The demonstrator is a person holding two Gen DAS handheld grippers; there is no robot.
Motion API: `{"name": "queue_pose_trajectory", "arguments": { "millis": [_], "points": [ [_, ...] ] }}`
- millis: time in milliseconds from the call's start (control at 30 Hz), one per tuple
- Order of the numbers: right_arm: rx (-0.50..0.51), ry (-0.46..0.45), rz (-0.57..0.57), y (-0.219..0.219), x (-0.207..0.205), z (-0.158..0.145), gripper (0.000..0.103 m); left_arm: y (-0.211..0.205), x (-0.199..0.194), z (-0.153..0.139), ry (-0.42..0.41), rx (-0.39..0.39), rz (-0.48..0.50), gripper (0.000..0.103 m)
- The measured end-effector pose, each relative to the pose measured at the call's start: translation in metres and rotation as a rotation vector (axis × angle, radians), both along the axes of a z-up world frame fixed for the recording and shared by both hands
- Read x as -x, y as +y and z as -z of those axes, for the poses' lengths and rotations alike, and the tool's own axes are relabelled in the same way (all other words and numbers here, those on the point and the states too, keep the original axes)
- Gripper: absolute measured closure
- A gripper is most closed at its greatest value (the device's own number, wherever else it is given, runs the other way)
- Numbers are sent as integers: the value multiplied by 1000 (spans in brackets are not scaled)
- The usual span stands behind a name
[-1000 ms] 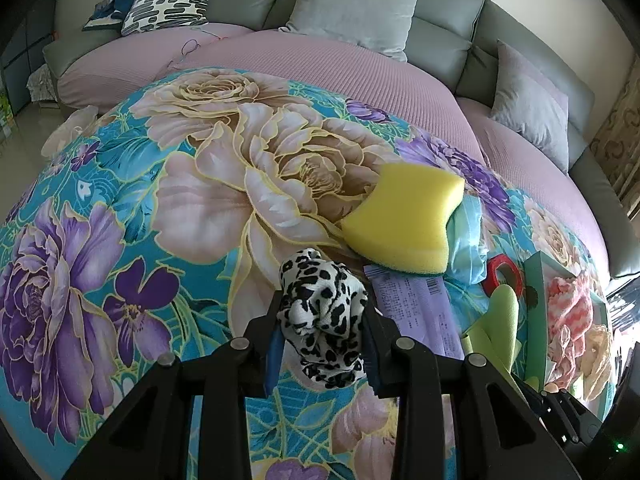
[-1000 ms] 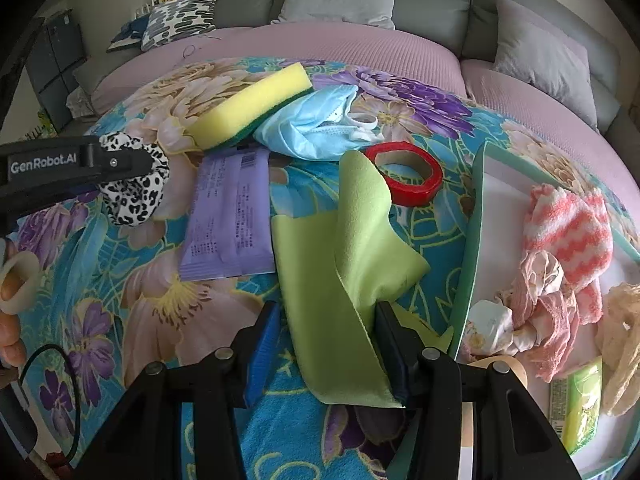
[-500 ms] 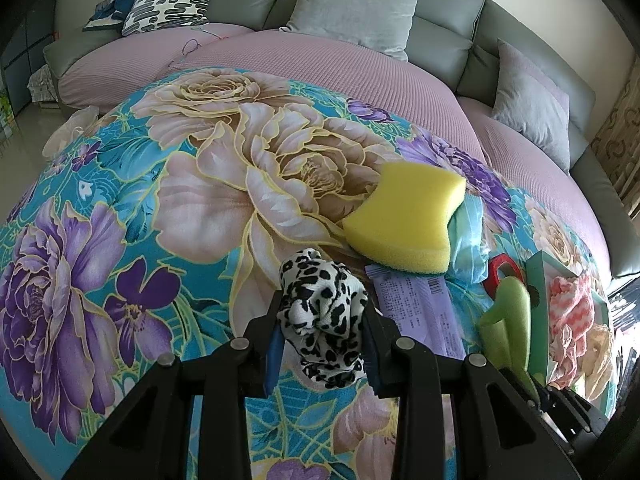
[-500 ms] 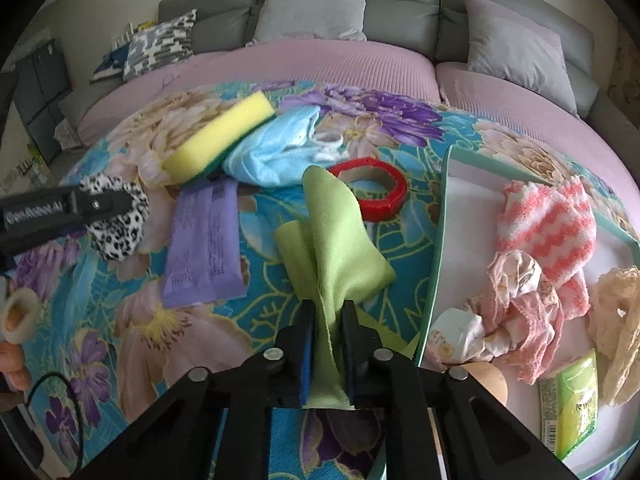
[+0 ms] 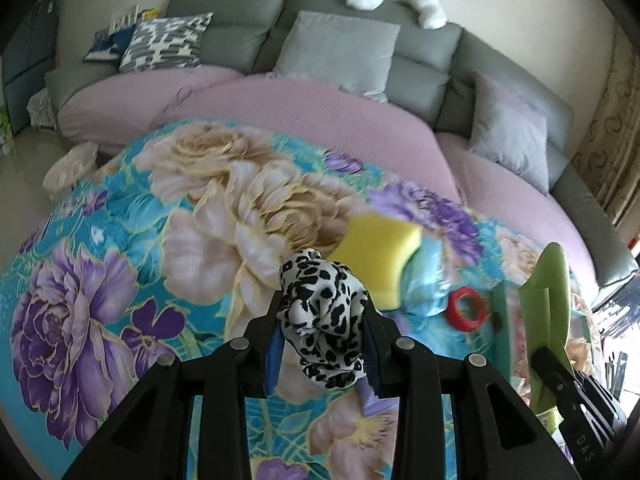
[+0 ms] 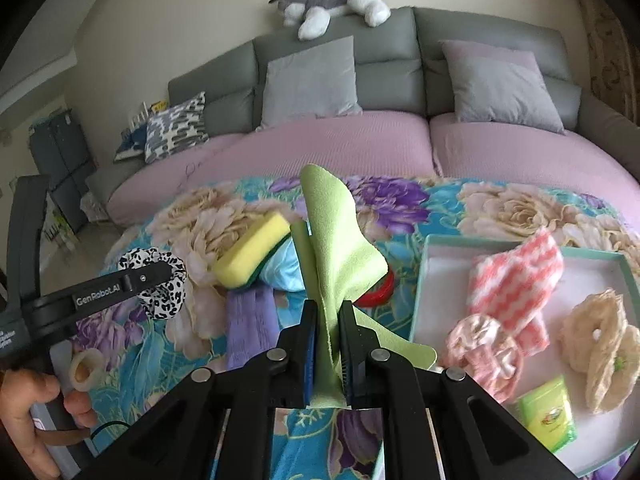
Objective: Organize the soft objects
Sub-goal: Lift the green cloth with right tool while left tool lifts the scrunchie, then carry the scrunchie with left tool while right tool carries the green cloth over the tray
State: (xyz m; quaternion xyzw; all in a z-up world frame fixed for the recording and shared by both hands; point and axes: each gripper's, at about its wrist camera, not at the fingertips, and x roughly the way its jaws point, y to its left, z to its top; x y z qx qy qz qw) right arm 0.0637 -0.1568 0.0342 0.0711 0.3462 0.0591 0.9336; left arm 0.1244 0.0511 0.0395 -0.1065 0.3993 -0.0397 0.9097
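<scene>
Both grippers hold soft items above the floral-covered surface [image 6: 500,208].

The left gripper [image 5: 324,334] has its fingers closed on a black-and-white spotted scrunchie [image 5: 322,320], lifted clear of the cloth. The right gripper [image 6: 328,344] pinches a green cloth [image 6: 336,240] in narrow fingers, its upper fold standing upright. Behind it lie a yellow sponge [image 6: 252,250], a light blue cloth [image 6: 284,272], a purple packet [image 6: 250,328] and a red tape roll [image 6: 378,294]. To the right, a teal-rimmed tray [image 6: 424,280] holds a pink striped towel [image 6: 516,276], a pink scrunchie [image 6: 484,348] and cream lace pieces [image 6: 600,336].
</scene>
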Motion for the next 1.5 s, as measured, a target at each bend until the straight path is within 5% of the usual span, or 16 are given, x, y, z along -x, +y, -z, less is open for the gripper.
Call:
{"name": "queue_pose_trajectory", "arguments": {
  "millis": [800, 1233, 1500],
  "points": [
    [-22, 9, 459, -184, 57, -6, 91, -217, 35, -10, -119, -100, 509, 68],
    [-76, -7, 454, -199, 64, -4, 90, -279, 42, 16, -128, -195, 619, 67],
    [-88, 80, 425, -196, 47, 21, 88, -283, 35, 35, -80, -192, 627, 66]
  ]
}}
